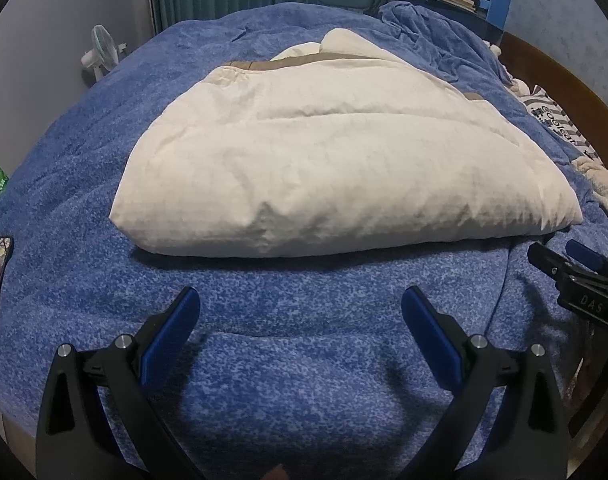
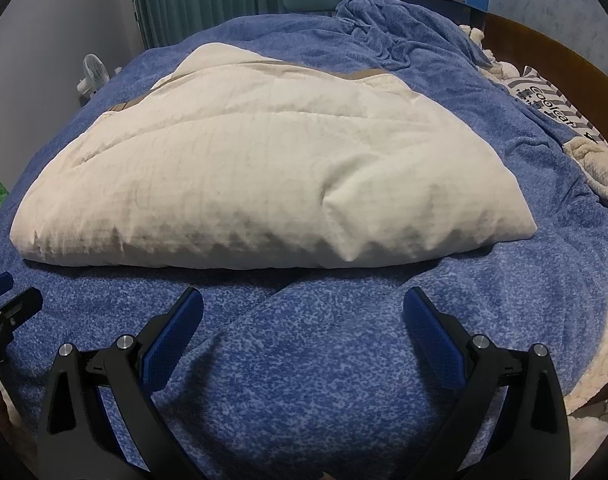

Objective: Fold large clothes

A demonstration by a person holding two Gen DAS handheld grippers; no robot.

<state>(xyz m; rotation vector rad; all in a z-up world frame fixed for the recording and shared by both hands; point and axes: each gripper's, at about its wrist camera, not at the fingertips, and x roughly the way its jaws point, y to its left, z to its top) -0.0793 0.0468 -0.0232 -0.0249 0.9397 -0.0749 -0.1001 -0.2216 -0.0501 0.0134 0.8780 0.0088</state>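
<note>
The cream quilt (image 1: 336, 152) lies folded mid-bed on the blue blanket (image 1: 304, 360), at twelve o'clock from both tools. The left tool (image 1: 300, 300) and right tool (image 2: 303, 300) hang released, empty. Judged next: grasp the near edge for another fold.

Both wrist views are aimed low across the bed (image 1: 304, 360) from its near edge; the folded quilt (image 1: 336, 160), close ahead, is shared, seen side by side.
</note>
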